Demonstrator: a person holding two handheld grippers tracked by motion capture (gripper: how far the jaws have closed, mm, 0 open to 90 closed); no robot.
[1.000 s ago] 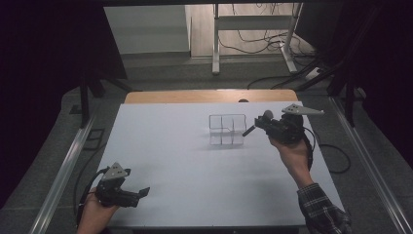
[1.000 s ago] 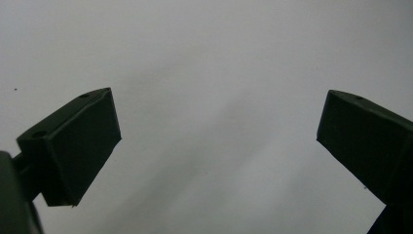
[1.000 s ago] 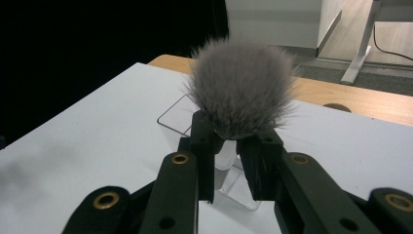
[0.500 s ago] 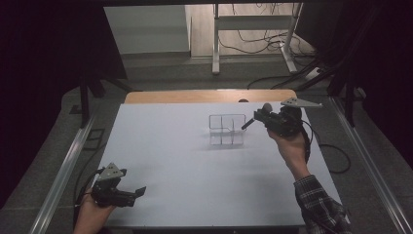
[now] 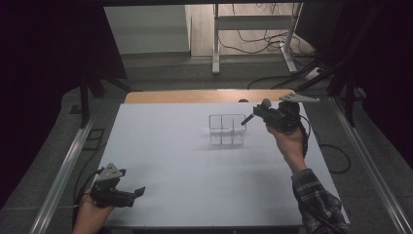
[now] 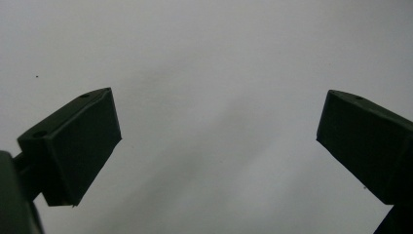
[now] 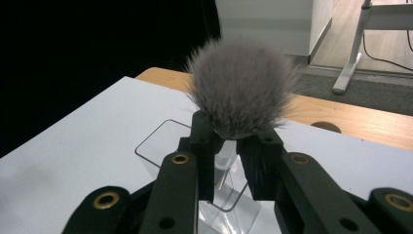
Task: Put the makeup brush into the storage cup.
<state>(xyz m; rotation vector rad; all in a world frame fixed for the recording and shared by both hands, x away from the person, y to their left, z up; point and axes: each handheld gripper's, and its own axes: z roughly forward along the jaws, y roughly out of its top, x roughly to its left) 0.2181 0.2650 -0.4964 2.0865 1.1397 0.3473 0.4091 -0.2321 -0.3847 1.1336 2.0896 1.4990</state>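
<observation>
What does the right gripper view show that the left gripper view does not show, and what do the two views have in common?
Right gripper view: the right gripper has its jaws shut on a brush with grey, fluffy bristles, held bristles up by a clear handle. Just beyond stands a clear organizer with compartments, and further off the wooden table edge.

Left gripper view: the left gripper has its jaws wide apart with nothing between them.

Both share the white table surface and a pair of black jaws rising from the bottom.

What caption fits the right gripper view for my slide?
Right gripper holds a fluffy grey brush upright above a clear plastic organizer on the white table.
</observation>
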